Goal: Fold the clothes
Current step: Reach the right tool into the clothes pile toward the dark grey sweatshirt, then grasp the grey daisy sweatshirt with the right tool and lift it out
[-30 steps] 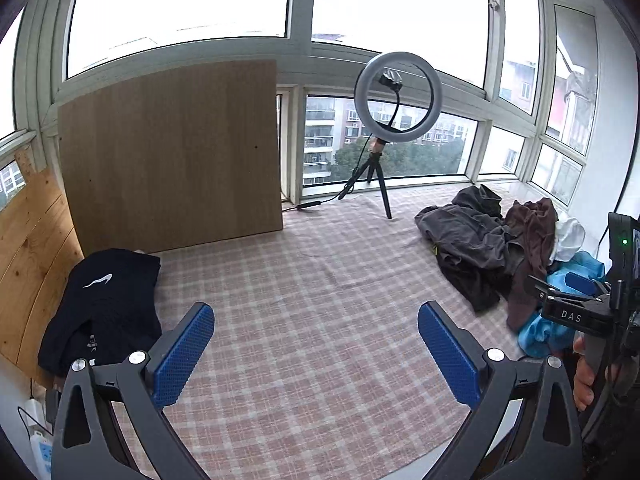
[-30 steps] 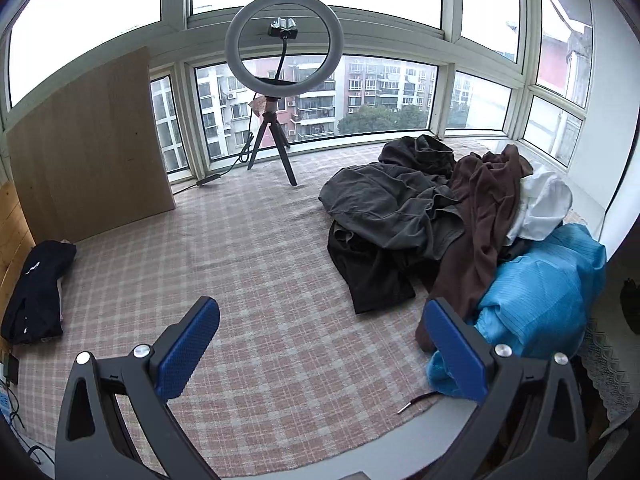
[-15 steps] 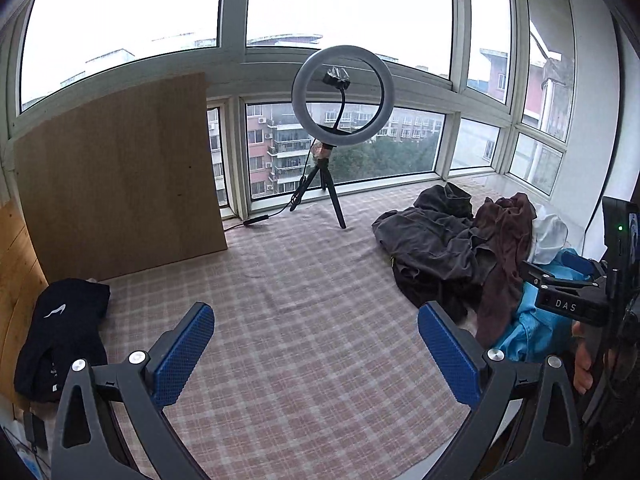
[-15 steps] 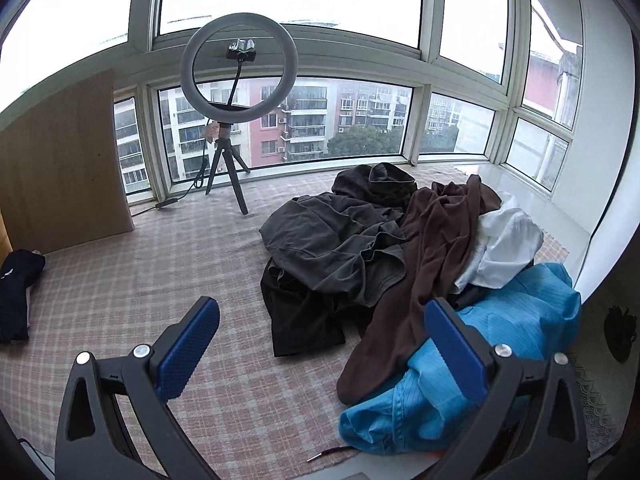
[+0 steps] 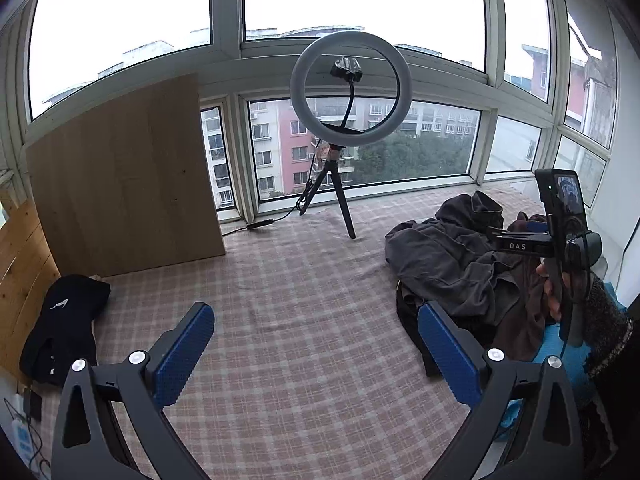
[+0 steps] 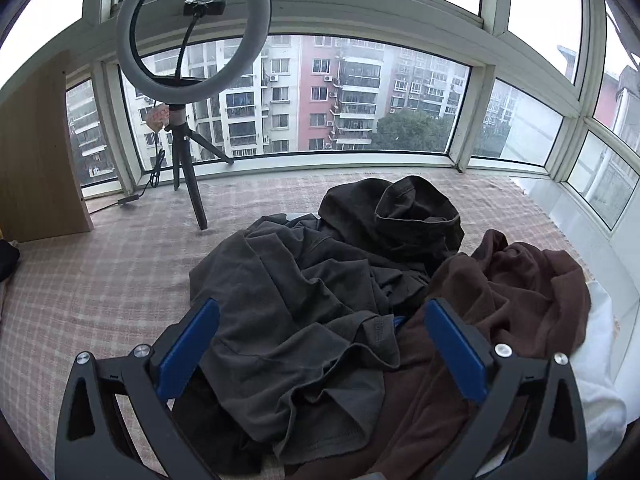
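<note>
A heap of crumpled garments is seen at about 3 o'clock on the pink-and-white checked cloth surface (image 5: 312,320), topped by a dark grey cotton T-shirt (image 6: 296,320), with a brown fleece garment (image 6: 500,320) at its right, a white garment (image 6: 600,360) beyond that and a blue garment (image 5: 560,356) at the near edge. The right gripper (image 6: 320,340) is held just over the grey shirt, its jaws spread wide and nothing gripped; the left gripper (image 5: 316,352) is likewise wide open and empty, above bare cloth. The fabric is judged light, limp and easily bunched, so a hem or shoulder seam is best pinched. A folded black garment (image 5: 60,320) lies at 9 o'clock, by a leaning wooden board (image 5: 120,176). A white ring light on a tripod (image 5: 350,92) stands at 12 o'clock before the bay windows (image 5: 400,152).
</note>
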Demonstrator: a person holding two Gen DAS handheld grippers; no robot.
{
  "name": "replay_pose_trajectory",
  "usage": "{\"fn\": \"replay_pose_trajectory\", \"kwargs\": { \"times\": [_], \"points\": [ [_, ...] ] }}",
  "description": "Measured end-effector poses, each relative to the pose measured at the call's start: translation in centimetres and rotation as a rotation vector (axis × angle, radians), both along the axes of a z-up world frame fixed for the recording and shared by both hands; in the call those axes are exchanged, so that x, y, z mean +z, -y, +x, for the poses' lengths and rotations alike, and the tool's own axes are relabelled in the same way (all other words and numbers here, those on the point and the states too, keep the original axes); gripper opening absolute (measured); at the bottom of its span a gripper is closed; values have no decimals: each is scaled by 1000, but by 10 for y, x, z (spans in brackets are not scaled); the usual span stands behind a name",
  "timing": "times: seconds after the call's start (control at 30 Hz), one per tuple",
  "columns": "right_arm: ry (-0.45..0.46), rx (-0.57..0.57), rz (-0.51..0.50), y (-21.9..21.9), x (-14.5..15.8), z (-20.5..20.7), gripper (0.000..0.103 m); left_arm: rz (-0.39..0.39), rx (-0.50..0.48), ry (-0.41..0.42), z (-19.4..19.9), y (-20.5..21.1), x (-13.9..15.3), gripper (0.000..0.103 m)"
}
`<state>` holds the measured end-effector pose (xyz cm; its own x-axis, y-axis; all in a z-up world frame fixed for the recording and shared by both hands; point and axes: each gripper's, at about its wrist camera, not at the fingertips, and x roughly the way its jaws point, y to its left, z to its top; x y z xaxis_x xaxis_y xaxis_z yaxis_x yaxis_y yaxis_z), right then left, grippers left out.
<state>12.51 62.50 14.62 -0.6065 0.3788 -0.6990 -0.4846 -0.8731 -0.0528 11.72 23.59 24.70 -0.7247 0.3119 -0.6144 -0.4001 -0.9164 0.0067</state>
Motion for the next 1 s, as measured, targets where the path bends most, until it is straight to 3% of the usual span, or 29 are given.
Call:
{"fn": "replay_pose_trajectory", "kwargs": {
  "times": [0.1, 0.23, 0.43, 0.47, 0.53, 0.6, 0.63, 0.77, 1.0],
  "points": [
    [53, -2, -38, -40, -21, -44, 103, -17, 48, 12, -3, -1, -1, 102],
    [153, -9, -203, -90, -60, -99, 103, -53, 124, 22, -10, 6, -3, 102],
    [225, -60, -313, -132, -111, -130, 103, -72, 209, 45, -23, 21, -8, 102],
    [196, -60, -322, -134, -111, -128, 99, -75, 220, 49, -25, 22, -10, 102],
    [116, -41, -339, -133, -99, -118, 65, -84, 232, 57, -28, 25, -14, 102],
    [66, 8, -365, -130, -86, -109, 15, -93, 233, 64, -32, 25, -18, 102],
    [43, 35, -380, -129, -79, -104, 9, -95, 230, 66, -33, 25, -19, 102],
    [-65, 103, -373, -110, -36, -78, 7, -87, 216, 54, -39, 26, -18, 102],
    [-369, 204, -368, -69, 90, -19, 6, -33, 201, -7, -46, 49, -2, 102]
  ]
}}
